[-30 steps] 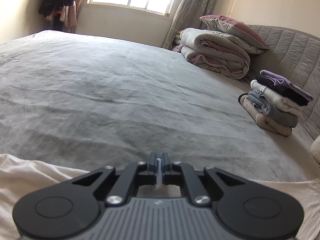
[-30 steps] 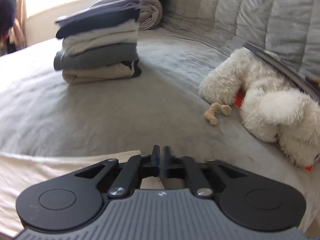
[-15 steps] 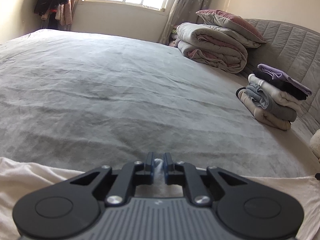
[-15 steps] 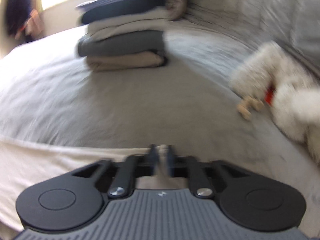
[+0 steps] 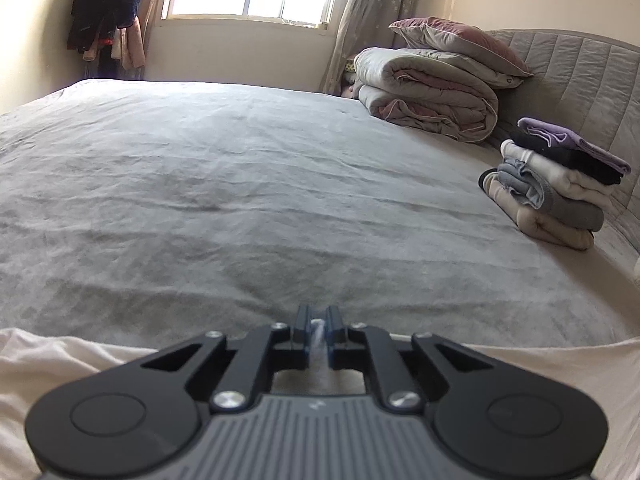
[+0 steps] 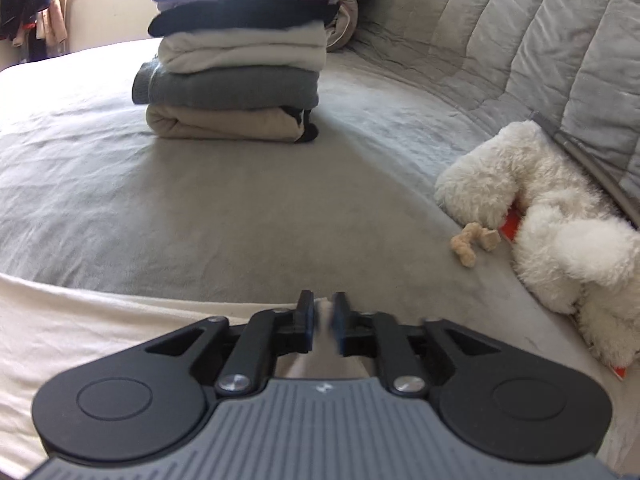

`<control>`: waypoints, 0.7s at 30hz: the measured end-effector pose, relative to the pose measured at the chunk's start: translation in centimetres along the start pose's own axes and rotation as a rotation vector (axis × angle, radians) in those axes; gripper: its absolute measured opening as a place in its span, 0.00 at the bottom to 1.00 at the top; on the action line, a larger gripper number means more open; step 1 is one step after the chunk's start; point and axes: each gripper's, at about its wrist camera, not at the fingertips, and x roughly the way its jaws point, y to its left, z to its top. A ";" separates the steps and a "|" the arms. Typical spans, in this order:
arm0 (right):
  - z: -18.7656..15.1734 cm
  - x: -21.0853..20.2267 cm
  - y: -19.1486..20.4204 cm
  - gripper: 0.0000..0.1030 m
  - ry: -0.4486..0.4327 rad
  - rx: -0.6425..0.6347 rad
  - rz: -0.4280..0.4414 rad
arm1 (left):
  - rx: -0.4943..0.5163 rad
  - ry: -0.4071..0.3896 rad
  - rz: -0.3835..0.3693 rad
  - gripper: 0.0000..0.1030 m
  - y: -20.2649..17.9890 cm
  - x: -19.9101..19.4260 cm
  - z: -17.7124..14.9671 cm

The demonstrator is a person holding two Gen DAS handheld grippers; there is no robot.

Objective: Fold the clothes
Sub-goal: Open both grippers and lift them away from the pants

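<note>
No words, numbers or brand names can be read anywhere; the only mark is a small pale emblem, too small to make out, on the grey ribbed body of the left gripper (image 5: 318, 322) and of the right gripper (image 6: 323, 312).

Cream garment pinched at both ends

The cream garment (image 5: 80, 360) lies spread low on the grey bed (image 5: 240, 200), its edge nipped in each claw; the folded stack (image 6: 236, 72) sits at 11 o'clock in the right view.
</note>
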 end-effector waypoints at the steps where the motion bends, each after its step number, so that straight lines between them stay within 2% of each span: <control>1: 0.1 -0.5 0.5 0.32 -0.012 -0.004 0.001 | -0.017 -0.006 -0.002 0.44 0.2 -0.4 0.1; 2: 0.1 -1.1 1.6 0.39 -0.022 -0.014 0.036 | -0.030 -0.005 -0.010 0.52 0.5 -0.8 0.4; 6: 0.1 -3.6 6.3 0.41 -0.059 -0.051 0.178 | -0.059 -0.010 -0.047 0.55 1.8 -2.8 1.3; 11: 0.1 -6.6 12.2 0.43 -0.103 -0.098 0.356 | -0.041 -0.026 -0.025 0.57 5.1 -5.4 0.5; 15: -1.0 -7.4 18.9 0.44 -0.090 -0.151 0.492 | -0.042 -0.013 -0.006 0.57 8.7 -6.8 -1.1; 18: -2.3 -7.6 22.9 0.49 -0.083 -0.197 0.544 | -0.090 -0.012 -0.014 0.57 11.6 -7.9 -2.1; 21: -3.5 -7.4 25.2 0.59 -0.093 -0.248 0.541 | -0.169 -0.034 -0.051 0.56 14.4 -9.2 -2.7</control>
